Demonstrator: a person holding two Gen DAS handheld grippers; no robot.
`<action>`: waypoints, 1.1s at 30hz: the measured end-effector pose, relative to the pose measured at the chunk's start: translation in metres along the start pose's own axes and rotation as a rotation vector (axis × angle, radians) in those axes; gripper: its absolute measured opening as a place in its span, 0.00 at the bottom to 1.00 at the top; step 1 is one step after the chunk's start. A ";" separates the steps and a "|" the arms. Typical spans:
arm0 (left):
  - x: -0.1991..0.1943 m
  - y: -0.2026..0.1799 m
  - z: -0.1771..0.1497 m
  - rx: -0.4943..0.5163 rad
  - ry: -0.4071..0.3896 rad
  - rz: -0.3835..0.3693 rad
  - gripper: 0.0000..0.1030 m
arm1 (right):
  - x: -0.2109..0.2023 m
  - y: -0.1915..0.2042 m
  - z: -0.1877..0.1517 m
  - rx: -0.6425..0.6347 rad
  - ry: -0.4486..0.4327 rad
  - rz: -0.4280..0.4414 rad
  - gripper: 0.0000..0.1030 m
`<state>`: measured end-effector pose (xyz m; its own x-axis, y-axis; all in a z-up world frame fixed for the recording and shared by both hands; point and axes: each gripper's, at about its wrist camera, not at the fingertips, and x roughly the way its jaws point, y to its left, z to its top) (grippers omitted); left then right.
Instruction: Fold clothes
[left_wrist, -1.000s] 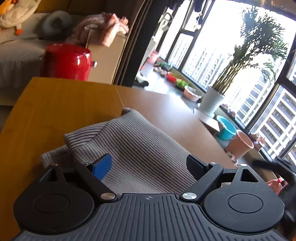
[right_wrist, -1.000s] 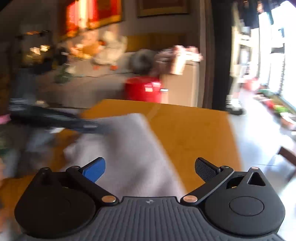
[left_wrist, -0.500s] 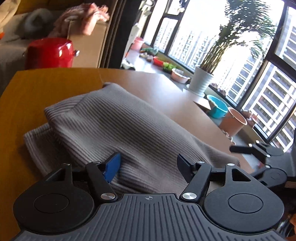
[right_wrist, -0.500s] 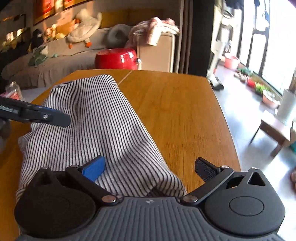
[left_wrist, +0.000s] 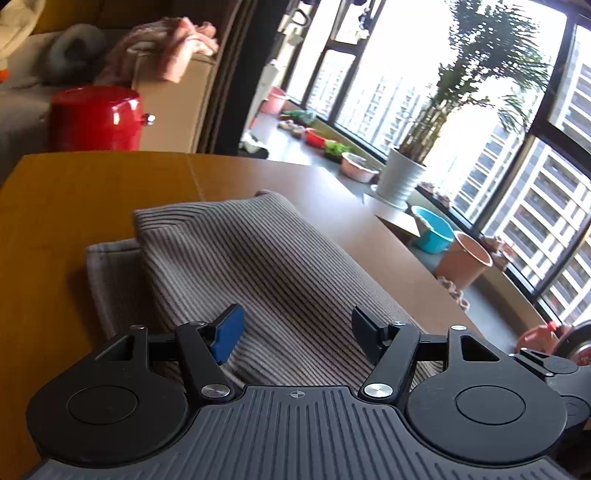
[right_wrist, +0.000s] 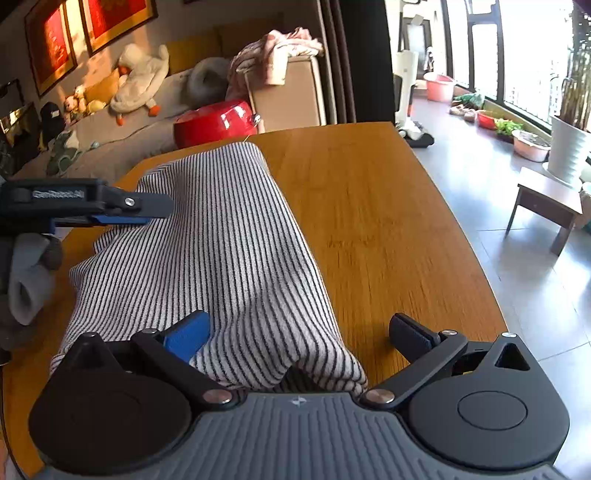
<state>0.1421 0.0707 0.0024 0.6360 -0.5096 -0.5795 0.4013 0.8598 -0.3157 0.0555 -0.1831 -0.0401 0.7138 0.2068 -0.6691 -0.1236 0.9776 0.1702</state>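
Note:
A grey-and-white striped garment (left_wrist: 258, 266) lies folded into a long strip on the wooden table (left_wrist: 74, 192). My left gripper (left_wrist: 295, 332) hovers open just above its near end, nothing between the fingers. In the right wrist view the same striped garment (right_wrist: 221, 243) runs away from me, and my right gripper (right_wrist: 299, 338) is open over its near corner, the blue finger (right_wrist: 186, 334) resting against the cloth. The left gripper (right_wrist: 92, 205) shows there from the side at the left, held by a gloved hand (right_wrist: 29, 280), above the garment's left edge.
A red pot (right_wrist: 218, 123) stands beyond the table's far edge, with a sofa (right_wrist: 110, 122) and plush toys behind it. To the right are a window, a potted plant (left_wrist: 402, 177), basins on the floor and a small low table (right_wrist: 546, 201). Bare tabletop (right_wrist: 376, 221) lies right of the garment.
Both grippers have shifted over the garment and stayed open. The left wrist view swung back and pulled slightly away; the right gripper moved in closer to the garment's near corner.

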 end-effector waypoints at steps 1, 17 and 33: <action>-0.005 -0.001 0.000 -0.002 -0.004 0.006 0.71 | 0.001 -0.001 0.003 -0.001 0.010 0.010 1.00; -0.015 0.005 -0.019 0.046 0.037 0.107 0.64 | -0.023 0.046 -0.002 -0.312 -0.029 0.009 0.77; -0.041 0.020 -0.017 0.032 -0.011 0.130 0.70 | -0.082 0.103 -0.018 -0.649 -0.086 0.256 0.81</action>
<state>0.1129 0.1091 0.0068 0.6910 -0.3940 -0.6060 0.3356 0.9174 -0.2138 -0.0277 -0.0989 0.0190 0.6560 0.4563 -0.6012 -0.6626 0.7296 -0.1693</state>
